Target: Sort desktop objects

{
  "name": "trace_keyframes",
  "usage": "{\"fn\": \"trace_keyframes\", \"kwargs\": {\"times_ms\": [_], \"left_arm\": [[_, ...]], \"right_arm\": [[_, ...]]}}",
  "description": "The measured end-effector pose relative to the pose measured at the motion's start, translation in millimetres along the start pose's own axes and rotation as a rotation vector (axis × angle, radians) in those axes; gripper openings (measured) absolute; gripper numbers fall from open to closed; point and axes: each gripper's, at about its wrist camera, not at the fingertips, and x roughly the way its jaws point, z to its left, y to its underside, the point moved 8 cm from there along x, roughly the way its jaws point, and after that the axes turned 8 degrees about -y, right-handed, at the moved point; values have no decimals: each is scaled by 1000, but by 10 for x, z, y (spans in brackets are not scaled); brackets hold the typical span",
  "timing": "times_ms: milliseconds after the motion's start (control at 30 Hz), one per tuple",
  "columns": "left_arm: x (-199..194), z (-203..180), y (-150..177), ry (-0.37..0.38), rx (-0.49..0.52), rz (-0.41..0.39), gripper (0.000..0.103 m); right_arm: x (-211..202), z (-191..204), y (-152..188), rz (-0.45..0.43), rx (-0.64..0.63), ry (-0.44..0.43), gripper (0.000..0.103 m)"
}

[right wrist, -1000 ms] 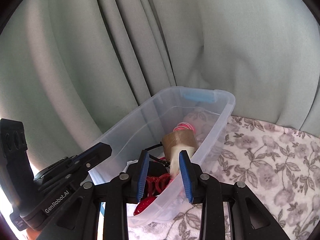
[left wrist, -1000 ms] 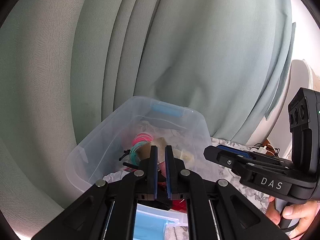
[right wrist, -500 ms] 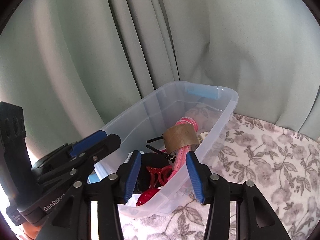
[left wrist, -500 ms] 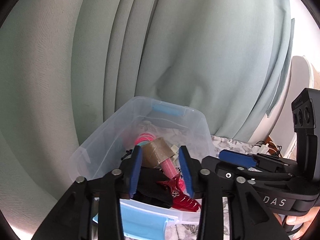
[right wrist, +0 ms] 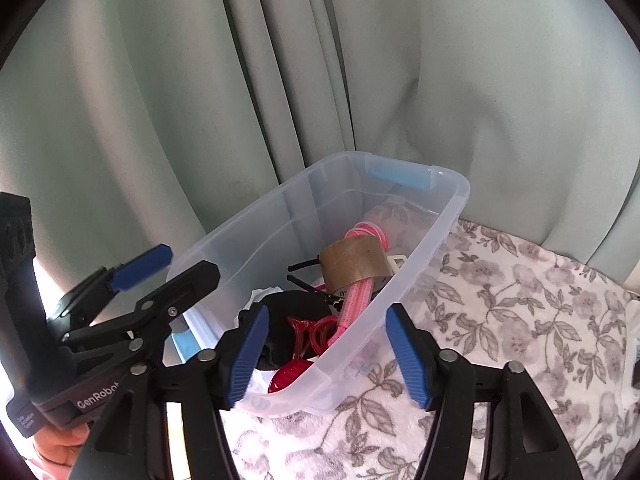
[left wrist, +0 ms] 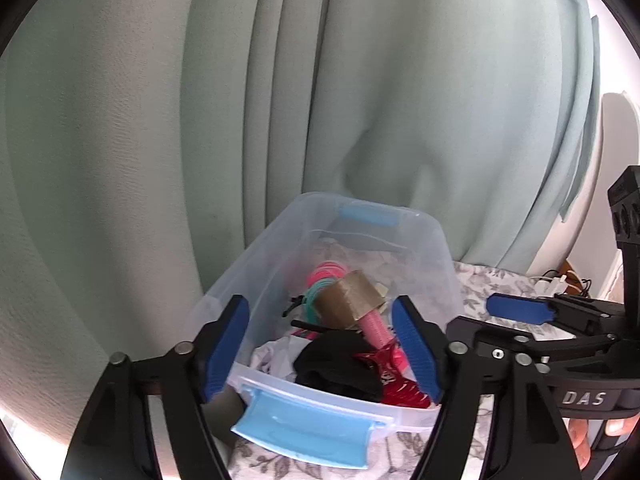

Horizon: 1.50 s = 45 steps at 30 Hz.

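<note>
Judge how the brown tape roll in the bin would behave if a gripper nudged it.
The tape roll is a hollow ring propped on a pink tube, not flat, so it would probably roll or slide off. It looks stiff and light. The bin walls should keep it in.

Bin [right wrist: 424, 264] top is open, access from above is free. Far half of the floor is bare; near half is packed with tape roll [right wrist: 356, 264], black cloth [left wrist: 340, 364], red clips [right wrist: 308, 332]. Curtain [right wrist: 400, 60] closes off the back. Floral surface [right wrist: 520, 300] right of bin is free.
</note>
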Motion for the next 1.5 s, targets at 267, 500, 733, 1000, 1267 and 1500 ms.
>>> {"fn": "trace_keyframes", "kwargs": {"times_ms": [267,500,733,1000,1267,1500], "left_arm": [[37,70,38,-12,8,17,82],[44,94,42,4,-1,25,83],[59,133,45,3,-20,27,83],[48,158,55,-19,-15,15,83],[68,174,65,-10,-24,20,83],[93,174,74,-5,-29,26,83]], "right_arm": [[-15,82,-4,6,-38,-6,84],[-23,135,-11,5,-70,0,99],[10,160,-9,18,-103,20,103],[52,175,0,30,-101,30,103],[59,179,-3,33,-99,29,103],[67,176,1,36,-98,34,103]]}}
